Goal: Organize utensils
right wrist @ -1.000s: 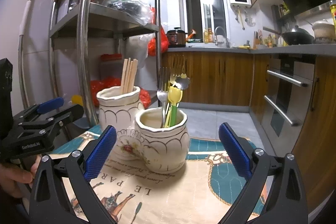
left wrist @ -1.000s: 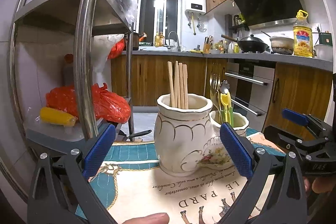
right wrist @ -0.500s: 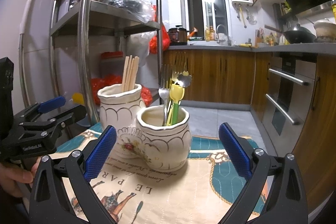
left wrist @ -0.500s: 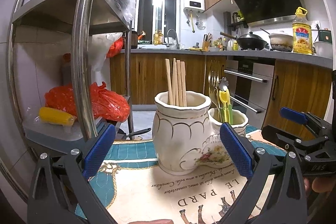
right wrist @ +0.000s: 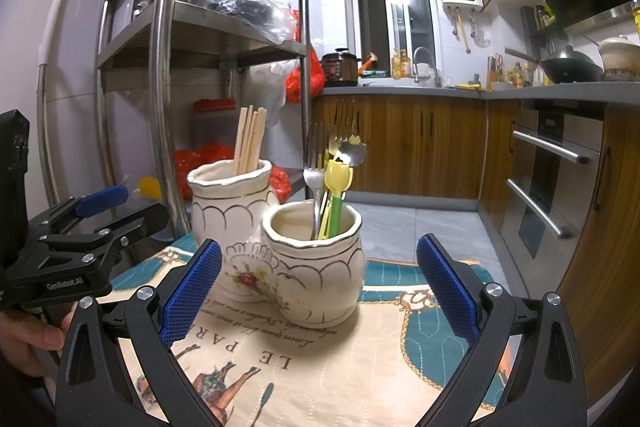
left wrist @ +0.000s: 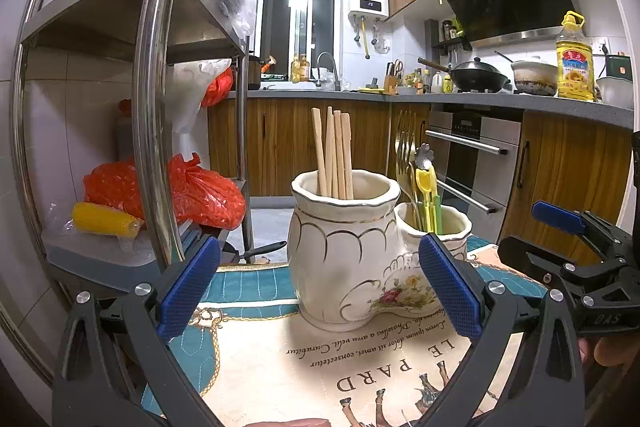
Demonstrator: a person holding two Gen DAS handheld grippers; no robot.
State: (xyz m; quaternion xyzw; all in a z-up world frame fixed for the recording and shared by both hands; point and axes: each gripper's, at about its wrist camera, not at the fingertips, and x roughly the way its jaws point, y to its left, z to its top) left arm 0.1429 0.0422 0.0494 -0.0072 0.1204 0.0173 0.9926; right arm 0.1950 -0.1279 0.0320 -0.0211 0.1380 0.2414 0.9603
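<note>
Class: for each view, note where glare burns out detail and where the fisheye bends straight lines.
Left wrist view: window glare, shelf post bowed. Right wrist view: window glare too, oven handles curve at the edge.

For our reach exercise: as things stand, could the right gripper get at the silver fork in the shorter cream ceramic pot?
Probably yes. The right gripper is open, empty, facing the shorter cream pot; the silver fork stands clear above the rim, though plastic utensils crowd it.

Glossy glazed ceramic holder (left wrist: 344, 251), matt wooden chopsticks (left wrist: 334, 151), quilted cloth mat (right wrist: 360, 359), polished steel rack (left wrist: 156, 67).
</note>
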